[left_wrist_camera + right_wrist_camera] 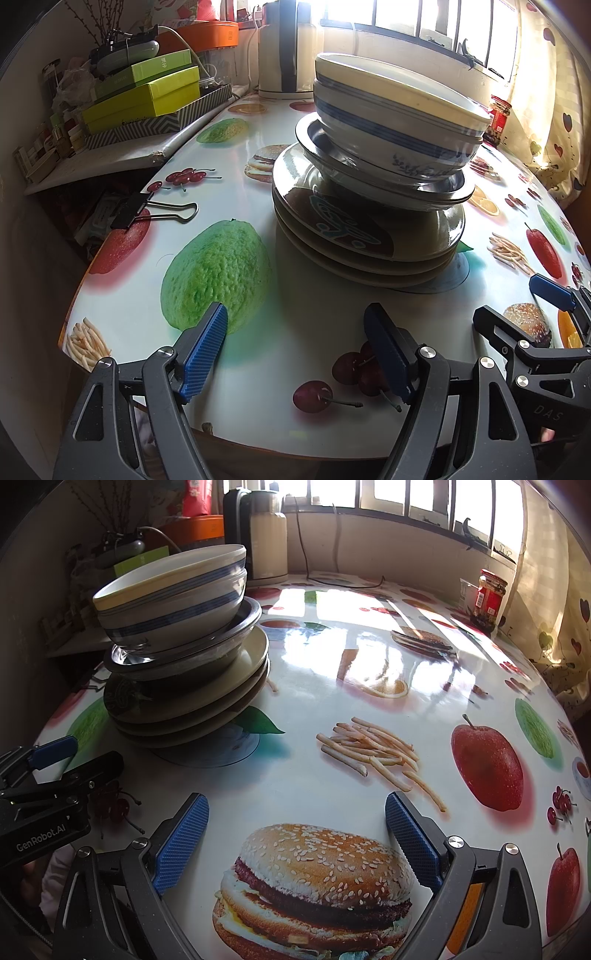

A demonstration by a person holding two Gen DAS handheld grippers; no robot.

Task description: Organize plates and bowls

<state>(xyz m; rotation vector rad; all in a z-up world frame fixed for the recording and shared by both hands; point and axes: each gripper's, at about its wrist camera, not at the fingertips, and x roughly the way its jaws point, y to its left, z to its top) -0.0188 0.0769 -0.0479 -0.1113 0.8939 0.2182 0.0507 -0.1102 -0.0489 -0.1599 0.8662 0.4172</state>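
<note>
Sunlit from a barred window [424, 502] at the far side, the table [332, 786] wears a glossy cloth printed with burgers, fries, apples, cherries and green fruit, and on it stands a single tall pile of crockery. At the top of the pile two white bowls [399, 110] with blue bands sit nested one inside the other, tilted a little; they rest in a shallow metal dish [376, 184], which in turn sits on three cream plates [369, 251] stacked together, the uppermost showing a red and teal pattern on its face. The pile stands on the cloth ahead of the left gripper [299, 339], whose blue ribbed pads are spread wide with only the printed cloth between them, holding nothing and clear of the plates. The right gripper [295, 827] hovers beside it over a printed burger, its jaws likewise apart and empty, with the pile off to its left. Farther out, a black binder clip [147, 214] lies on the cloth to the left of the pile, a pale electric kettle [266, 535] stands at the back by the window, and a red-labelled jar [489, 598] sits near the far right edge. Green and yellow boxes [144, 96] are stacked on a side shelf at the left.
</note>
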